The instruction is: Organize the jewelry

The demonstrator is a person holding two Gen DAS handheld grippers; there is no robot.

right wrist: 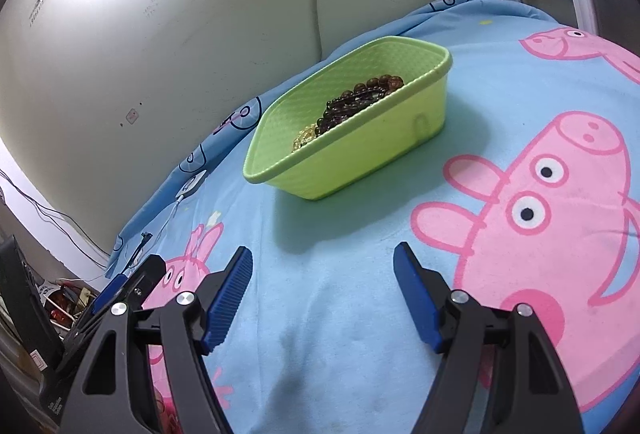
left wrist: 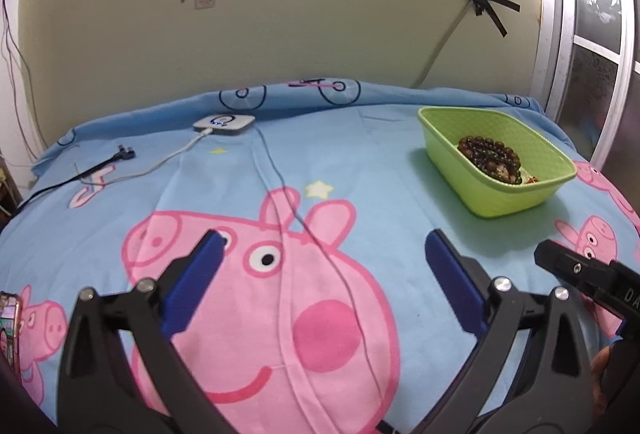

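Note:
A green plastic basket [left wrist: 516,190] stands on the blue cartoon bedsheet [left wrist: 240,194] at the right. Dark brown bead bracelets [left wrist: 490,154] lie piled inside it. The basket also shows in the right wrist view [right wrist: 384,150], with the dark beads [right wrist: 356,102] and a yellowish bead piece [right wrist: 304,138] in it. My left gripper [left wrist: 324,246] is open and empty, low over the sheet, left of and nearer than the basket. My right gripper [right wrist: 324,266] is open and empty, in front of the basket. Its tip shows at the right edge of the left wrist view [left wrist: 568,262].
A small white box with a blue light [left wrist: 224,123] and its white cable [left wrist: 160,166] lie at the back of the bed. A thin grey wire [left wrist: 312,234] runs across the sheet. A black plug [left wrist: 124,155] lies at the left. A phone [left wrist: 10,322] sits at the left edge.

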